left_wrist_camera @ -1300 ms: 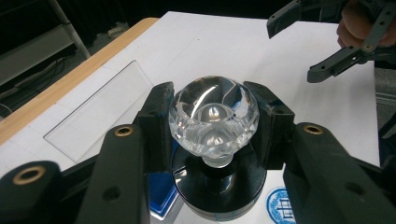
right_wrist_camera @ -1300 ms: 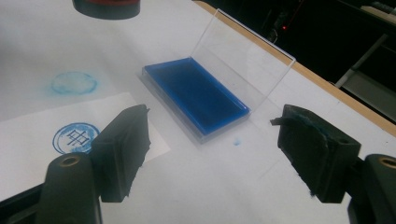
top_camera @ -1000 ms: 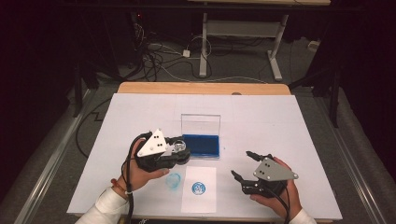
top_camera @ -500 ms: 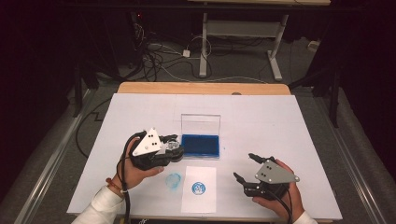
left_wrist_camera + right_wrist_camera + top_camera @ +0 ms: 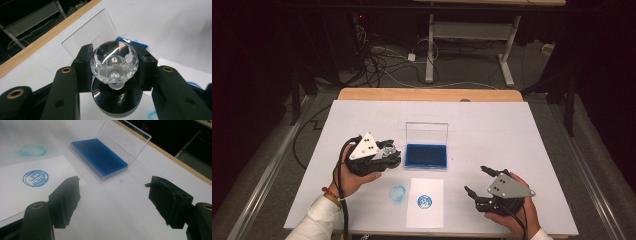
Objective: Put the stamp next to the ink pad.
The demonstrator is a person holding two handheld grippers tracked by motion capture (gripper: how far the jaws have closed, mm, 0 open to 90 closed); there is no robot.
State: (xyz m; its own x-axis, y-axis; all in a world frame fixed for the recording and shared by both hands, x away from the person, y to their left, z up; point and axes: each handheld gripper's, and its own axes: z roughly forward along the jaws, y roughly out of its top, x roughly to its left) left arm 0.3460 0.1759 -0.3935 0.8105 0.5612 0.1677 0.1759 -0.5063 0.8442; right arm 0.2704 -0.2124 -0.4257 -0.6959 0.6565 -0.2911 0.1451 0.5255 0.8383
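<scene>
Left gripper view: the stamp (image 5: 114, 65), at 9 o'clock of the ink pad (image 5: 427, 155), is held by its hard, slippery faceted knob, gripped firmly between narrow jaws.

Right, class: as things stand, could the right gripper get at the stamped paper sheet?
Probably yes. The right gripper has open, empty jaws, and the paper sheet lies flat just beside it on the table with nothing between them. The left gripper, shut on the stamp, is off to the other side.
</scene>
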